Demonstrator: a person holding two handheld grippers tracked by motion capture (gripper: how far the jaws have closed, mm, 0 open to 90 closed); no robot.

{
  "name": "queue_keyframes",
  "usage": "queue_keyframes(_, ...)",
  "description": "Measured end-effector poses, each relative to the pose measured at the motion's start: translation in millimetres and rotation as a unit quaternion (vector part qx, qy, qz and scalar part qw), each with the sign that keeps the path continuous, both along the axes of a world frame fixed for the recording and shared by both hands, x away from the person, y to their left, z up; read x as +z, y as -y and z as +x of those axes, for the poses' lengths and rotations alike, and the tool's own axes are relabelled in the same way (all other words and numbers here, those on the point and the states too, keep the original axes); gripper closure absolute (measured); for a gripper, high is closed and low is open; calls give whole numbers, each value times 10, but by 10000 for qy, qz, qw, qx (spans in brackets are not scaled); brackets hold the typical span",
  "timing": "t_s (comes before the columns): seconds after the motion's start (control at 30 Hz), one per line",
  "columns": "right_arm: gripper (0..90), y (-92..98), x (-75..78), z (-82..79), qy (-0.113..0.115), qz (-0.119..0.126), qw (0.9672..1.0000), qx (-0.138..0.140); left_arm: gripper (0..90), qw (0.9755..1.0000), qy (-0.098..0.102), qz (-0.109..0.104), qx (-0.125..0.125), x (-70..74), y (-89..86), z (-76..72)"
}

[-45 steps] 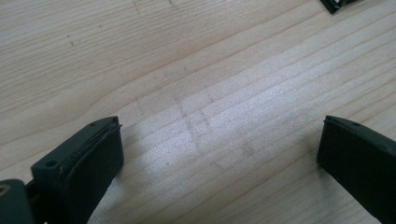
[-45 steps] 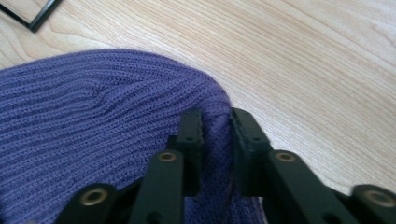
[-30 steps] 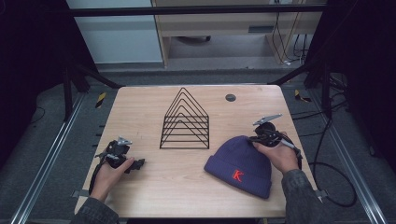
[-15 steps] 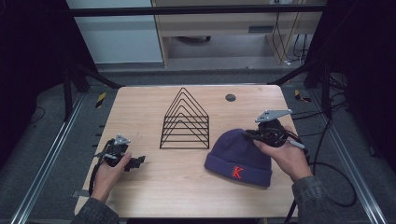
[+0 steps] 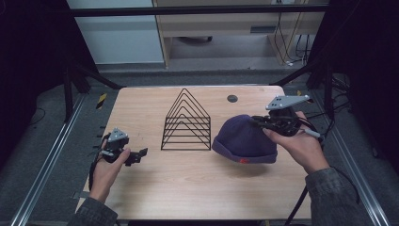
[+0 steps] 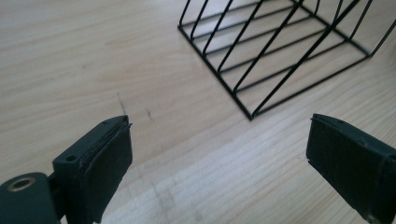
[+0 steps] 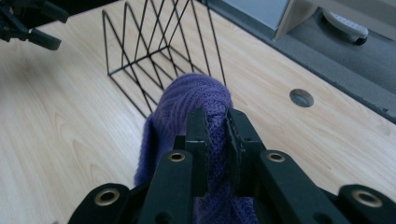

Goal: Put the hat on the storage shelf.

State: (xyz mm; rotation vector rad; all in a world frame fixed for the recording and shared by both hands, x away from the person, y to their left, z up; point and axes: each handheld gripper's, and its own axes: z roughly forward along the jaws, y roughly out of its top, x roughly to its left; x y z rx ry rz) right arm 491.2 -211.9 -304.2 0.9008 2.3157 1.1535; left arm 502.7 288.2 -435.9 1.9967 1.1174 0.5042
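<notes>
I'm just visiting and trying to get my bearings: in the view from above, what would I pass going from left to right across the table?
Left gripper in the person's hand → black wire rack → purple knit hat → right gripper, pinching the hat's fabric.

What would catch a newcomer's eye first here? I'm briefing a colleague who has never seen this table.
Most striking is the purple knit hat, lifted off the right side of the wooden table, a fold of it pinched in the shut jaws of the right gripper. At the table's middle stands a black wire rack of nested triangles. The left gripper hovers open near the table's left edge.
</notes>
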Motion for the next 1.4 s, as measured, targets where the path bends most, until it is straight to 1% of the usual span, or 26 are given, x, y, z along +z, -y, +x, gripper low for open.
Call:
queue_keyframes(0.13, 804, -6, 43, 27, 22, 43, 10000, 18, 65, 9999, 105, -27, -122, 161, 43, 51)
queue_keyframes(0.2, 804, -8, 74, 38, 41, -7, 10000, 23, 64, 9996, 140, -110, -228, 235, 76, 79)
queue_keyframes(0.27, 804, 1, 118, 44, 67, 9, 10000, 8, 65, 9993, 164, -212, -270, 304, 105, 113)
queue_keyframes(0.37, 804, 25, 223, 52, 131, 46, 9999, -6, 65, 9988, 238, -257, -347, 424, 156, 158)
queue_keyframes(0.43, 804, 41, 295, 56, 179, 26, 9998, -35, 67, 9986, 236, -249, -408, 491, 192, 195)
queue_keyframes(0.47, 804, 53, 336, 52, 210, 67, 9997, -56, 67, 9983, 252, -260, -451, 533, 218, 221)
queue_keyframes(0.53, 804, 73, 413, 46, 250, 117, 9996, -95, 68, 9981, 261, -134, -538, 600, 259, 259)
queue_keyframes(0.6, 804, 89, 503, 63, 304, 138, 9994, -107, 69, 9978, 330, -56, -576, 672, 287, 269)
queue_keyframes(0.63, 804, 92, 537, 80, 333, 152, 9993, -111, 69, 9976, 355, -67, -589, 709, 297, 268)
queue_keyframes(0.73, 804, 92, 631, 115, 433, 161, 9988, -127, 71, 9968, 439, -229, -621, 823, 333, 244)
queue_keyframes(0.8, 804, 86, 708, 120, 507, 192, 9984, -167, 70, 9964, 494, -235, -643, 892, 370, 227)
queue_keyframes(0.87, 804, 65, 769, 122, 581, 233, 9979, -192, 70, 9962, 483, -279, -674, 939, 403, 214)
queue_keyframes(0.93, 803, 35, 815, 131, 651, 300, 9972, -203, 68, 9958, 508, -273, -716, 973, 424, 204)
queue_keyframes(1.03, 803, -24, 863, 158, 703, 407, 9965, -219, 70, 9949, 561, -409, -738, 1032, 448, 194)
queue_keyframes(1.2, 803, -130, 947, 214, 753, 512, 9957, -187, 67, 9933, 609, -547, -816, 1095, 461, 224)
queue_keyframes(1.27, 803, -194, 1007, 243, 777, 543, 9954, -138, 67, 9926, 654, -488, -901, 1139, 466, 233)
queue_keyframes(1.33, 803, -263, 1048, 267, 802, 557, 9952, -86, 67, 9921, 671, -521, -925, 1156, 475, 234)
queue_keyframes(1.4, 803, -337, 1075, 287, 818, 558, 9951, -46, 65, 9913, 698, -468, -1011, 1180, 489, 229)
